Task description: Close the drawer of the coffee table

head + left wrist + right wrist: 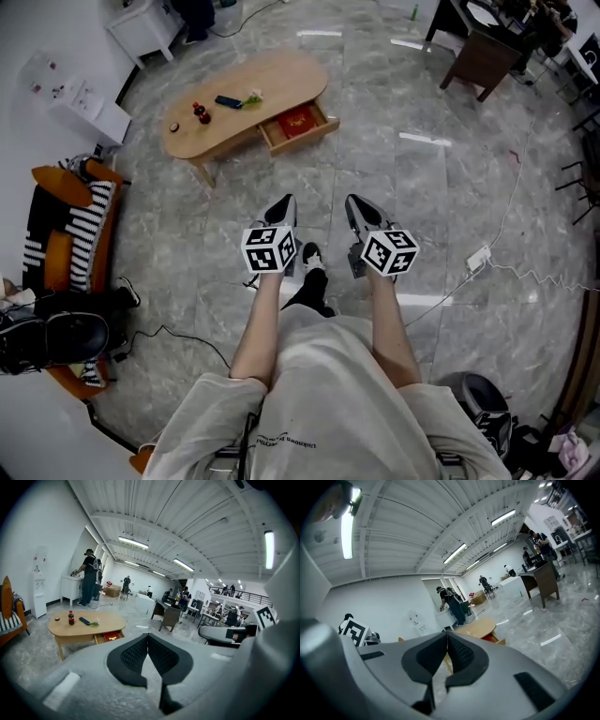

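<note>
Drawer (300, 125): pulled out of the long side of the coffee table (272, 80) that faces the person, towards the table's right end in the head view. A flat red item (298, 121) lies inside.

Coffee table: light wood, oval top, far up the head view and well apart from both grippers.
- On top, left to right: small round dark object (174, 127), red bottle (200, 113) standing upright, dark remote (228, 101), small green item (253, 97).

Left gripper (286, 200): jaw tips closed together, nothing between them, pointed towards the table.

Right gripper (352, 201): jaw tips closed together, nothing held, just beside the left gripper.

Floor (422, 187): grey marble, a bare stretch of it between the grippers and the drawer.

Surroundings:
- Orange seat with striped cushions (70, 220), left of the person.
- White water dispenser (89, 108), by the wall beyond the table's left end.
- White cabinet (145, 26), beyond the table, with a person (89, 583) standing at it.
- Dark desk (483, 56), far right.
- Power strip (478, 258) with trailing cable, on the floor to the right of the grippers.
</note>
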